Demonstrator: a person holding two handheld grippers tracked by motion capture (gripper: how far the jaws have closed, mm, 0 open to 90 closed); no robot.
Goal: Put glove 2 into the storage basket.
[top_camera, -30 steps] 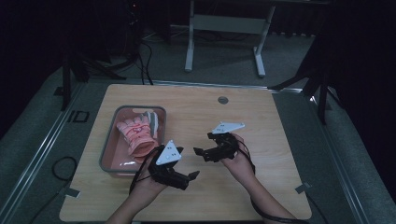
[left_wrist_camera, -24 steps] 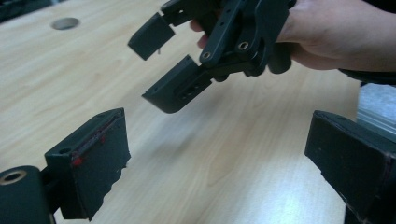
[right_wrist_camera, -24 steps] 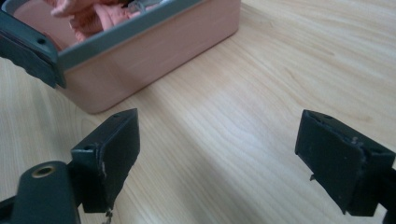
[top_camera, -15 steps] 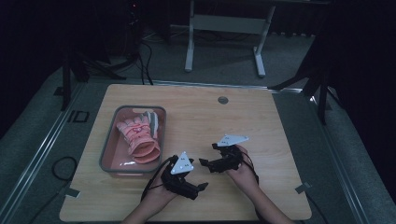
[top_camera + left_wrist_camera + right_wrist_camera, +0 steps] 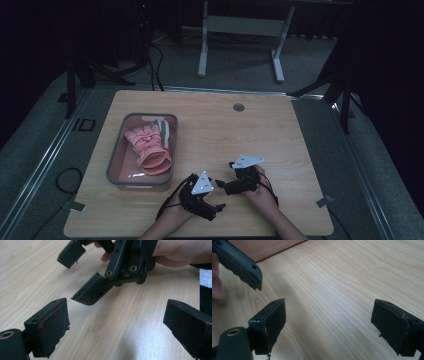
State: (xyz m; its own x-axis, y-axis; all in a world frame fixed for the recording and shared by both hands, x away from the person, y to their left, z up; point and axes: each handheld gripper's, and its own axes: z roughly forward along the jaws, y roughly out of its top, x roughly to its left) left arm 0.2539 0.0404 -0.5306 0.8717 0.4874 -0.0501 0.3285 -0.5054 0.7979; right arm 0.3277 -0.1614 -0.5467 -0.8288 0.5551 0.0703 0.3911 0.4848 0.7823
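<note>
Two tools rest low at the near edge of the tabletop (image 5: 280, 135), close together: the left tool (image 5: 218, 207) and the right tool (image 5: 223, 185), both with jaws wide and empty. Farther left, pink gloves (image 5: 147, 146) lie inside a grey tray (image 5: 116, 159).

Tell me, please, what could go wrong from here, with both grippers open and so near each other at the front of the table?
1. The left gripper and right gripper point at each other, jaws open; their tips might collide.
2. Both sit low over the table; a jaw might scrape the wood.
3. The pink gloves lie in the tray to the left; reaching there, a cable might catch its rim.
</note>
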